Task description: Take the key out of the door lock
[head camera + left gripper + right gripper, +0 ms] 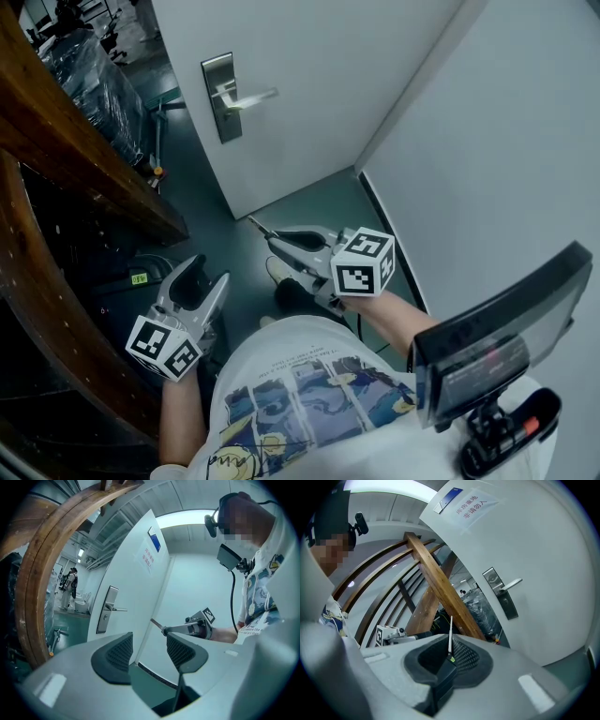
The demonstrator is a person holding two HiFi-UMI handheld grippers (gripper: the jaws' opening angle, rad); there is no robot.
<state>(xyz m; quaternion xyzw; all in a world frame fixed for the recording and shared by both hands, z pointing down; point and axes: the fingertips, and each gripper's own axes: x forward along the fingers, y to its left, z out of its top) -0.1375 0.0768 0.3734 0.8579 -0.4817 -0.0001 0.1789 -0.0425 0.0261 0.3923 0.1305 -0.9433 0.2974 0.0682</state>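
White door [319,75], silvery lock plate [221,103], brown wooden rail [56,122], seemingly teal floor [319,202], black-and-white square-patterned marker cube [364,262]

Open floor [328,197] up to the door [328,75], so the straight reach to the lock plate [222,98] is unblocked. Curved wooden railing [66,131] crowds the left side and a white wall [487,141] closes the right.

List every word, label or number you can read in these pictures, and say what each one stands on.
"库房重地 / 非请勿入", in red, as far as it can be made out: on the paper sign stuck to the door.
Blue label above that sign: too small to read.
Shirt print: a line of words, too blurred to read.
Green tag low by the wooden rail: unreadable.
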